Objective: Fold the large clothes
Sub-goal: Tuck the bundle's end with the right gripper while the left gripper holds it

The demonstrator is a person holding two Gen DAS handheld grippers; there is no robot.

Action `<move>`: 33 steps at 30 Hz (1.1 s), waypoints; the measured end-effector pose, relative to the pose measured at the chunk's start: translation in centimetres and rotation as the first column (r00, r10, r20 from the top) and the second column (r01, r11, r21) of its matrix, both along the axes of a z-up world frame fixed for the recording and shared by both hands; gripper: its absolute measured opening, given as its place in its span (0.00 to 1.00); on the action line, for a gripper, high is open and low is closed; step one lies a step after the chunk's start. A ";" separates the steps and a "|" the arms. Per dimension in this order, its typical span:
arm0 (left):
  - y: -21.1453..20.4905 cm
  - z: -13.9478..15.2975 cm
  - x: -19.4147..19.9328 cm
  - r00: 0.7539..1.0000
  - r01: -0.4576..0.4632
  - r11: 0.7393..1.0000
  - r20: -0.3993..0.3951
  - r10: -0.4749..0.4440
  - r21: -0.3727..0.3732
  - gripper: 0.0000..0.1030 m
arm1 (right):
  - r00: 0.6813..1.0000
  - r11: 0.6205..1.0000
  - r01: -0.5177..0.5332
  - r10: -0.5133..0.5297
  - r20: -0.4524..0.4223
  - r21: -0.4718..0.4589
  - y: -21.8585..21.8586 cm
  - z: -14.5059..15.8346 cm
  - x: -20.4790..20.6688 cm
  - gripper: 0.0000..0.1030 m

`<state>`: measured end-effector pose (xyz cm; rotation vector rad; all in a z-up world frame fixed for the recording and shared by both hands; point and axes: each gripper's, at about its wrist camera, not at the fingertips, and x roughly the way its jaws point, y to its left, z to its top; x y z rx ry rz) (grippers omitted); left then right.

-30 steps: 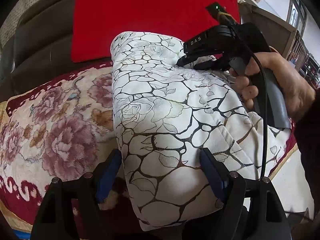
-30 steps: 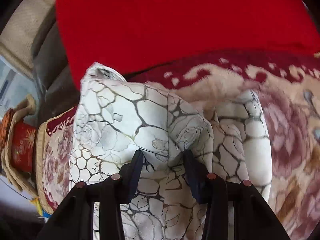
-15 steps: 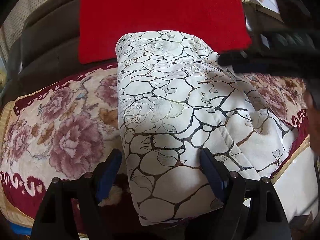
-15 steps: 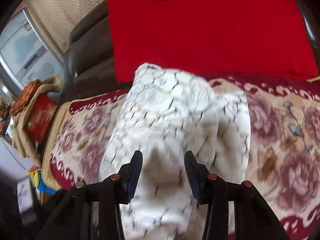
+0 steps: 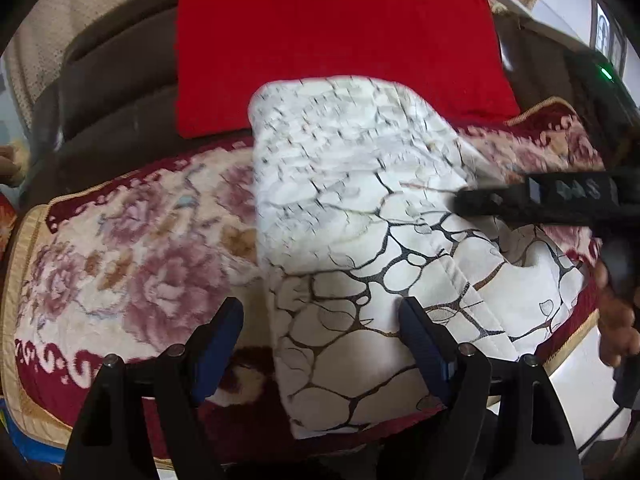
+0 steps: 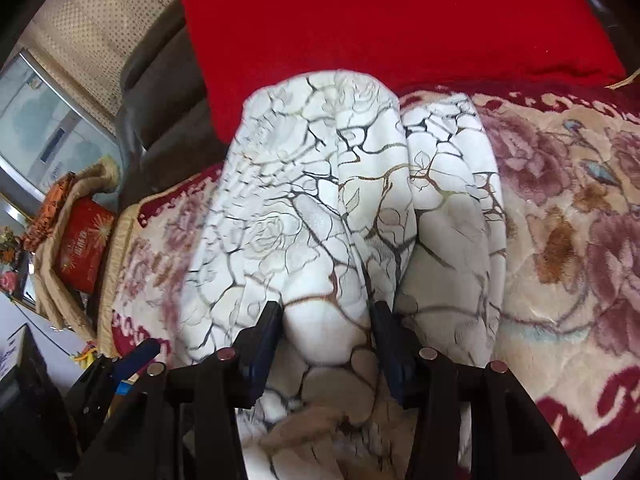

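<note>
A white garment [image 5: 360, 208] with a black-and-gold crackle print lies folded lengthwise on the floral blanket [image 5: 120, 272]. My left gripper [image 5: 320, 320] stands open and wide over its near end, the left finger off the cloth and the right finger above it. The right gripper's black fingers [image 5: 500, 204] reach in from the right over the garment's middle. In the right wrist view, my right gripper [image 6: 326, 312] pinches a bulging fold of the garment [image 6: 312, 184]; its jaws are opening while the pads still press the cloth. A blue pad of the left gripper [image 6: 138, 356] shows at lower left.
A red cushion [image 5: 332, 40] leans on the dark brown sofa back [image 5: 120, 92] behind the garment. A red box [image 6: 82, 244] sits on a beige-draped stand left of the sofa. A person's hand [image 5: 616, 320] grips the right tool's handle.
The right gripper drew back from the far end toward the near side, carrying its fold of the garment over the lower layer. The left gripper stayed in place and open.
</note>
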<state>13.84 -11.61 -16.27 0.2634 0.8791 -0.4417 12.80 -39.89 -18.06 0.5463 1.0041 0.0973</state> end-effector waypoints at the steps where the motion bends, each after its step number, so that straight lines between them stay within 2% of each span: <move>1: 0.3 0.4 0.1 1.000 -0.012 1.000 0.014 0.012 -0.001 0.78 | 1.000 1.000 -0.003 0.003 0.021 -0.003 0.0 0.6 -0.7 0.50; 5: 3.0 1.9 1.6 0.991 -0.122 0.992 0.065 0.120 0.019 0.78 | 0.996 1.000 -0.009 0.009 0.087 -0.002 -0.3 2.8 -3.6 0.50; 7: 3.9 1.8 2.3 0.986 -0.159 0.987 0.062 0.158 0.018 0.78 | 0.994 1.000 -0.019 0.019 0.105 0.005 -0.1 3.4 -4.9 0.50; 9: 4.4 0.9 2.7 0.984 -0.177 0.984 0.030 0.176 0.025 0.78 | 0.996 0.999 -0.032 0.034 0.087 -0.018 0.8 2.8 -5.6 0.50; 12: 2.9 -2.1 2.6 0.991 -0.130 0.987 -0.019 0.132 0.095 0.78 | 0.999 0.999 -0.029 0.030 0.017 -0.041 1.1 -0.5 -6.1 0.50; 15: 1.8 -3.2 1.5 0.992 -0.122 0.982 0.046 0.116 0.143 0.78 | 1.000 1.000 -0.004 0.004 0.025 0.004 0.4 -2.7 -6.4 0.49; 17: 1.5 -2.8 1.4 0.993 -0.115 0.980 0.058 0.107 0.165 0.78 | 1.000 1.000 -0.009 0.009 0.028 -0.011 0.5 -2.2 -6.5 0.49; 20: 1.9 -2.5 1.8 0.993 -0.118 0.981 0.042 0.113 0.155 0.78 | 1.000 1.000 0.000 0.000 0.017 -0.011 0.4 -1.0 -6.5 0.49; 25: 2.0 -2.6 1.7 0.992 -0.127 0.980 0.046 0.121 0.155 0.78 | 0.995 1.000 0.007 -0.004 0.103 -0.021 0.8 2.2 -7.6 0.49; 26: 2.0 -2.6 1.7 0.992 -0.126 0.980 0.045 0.121 0.155 0.78 | 0.993 1.000 -0.003 0.005 0.118 -0.017 1.0 2.8 -7.7 0.48; 28: 2.0 -2.5 1.6 0.992 -0.127 0.980 0.044 0.122 0.153 0.78 | 0.991 0.999 0.000 0.006 0.131 -0.044 1.4 3.4 -7.7 0.36; 31: 2.0 -2.6 1.6 0.991 -0.129 0.981 0.042 0.124 0.147 0.78 | 0.993 0.999 -0.020 0.026 0.118 -0.046 1.9 2.8 -6.9 0.36; 33: 2.0 -2.6 1.6 0.992 -0.128 0.981 0.043 0.123 0.147 0.78 | 0.998 0.997 -0.019 0.024 0.064 -0.075 2.4 1.1 -6.3 0.36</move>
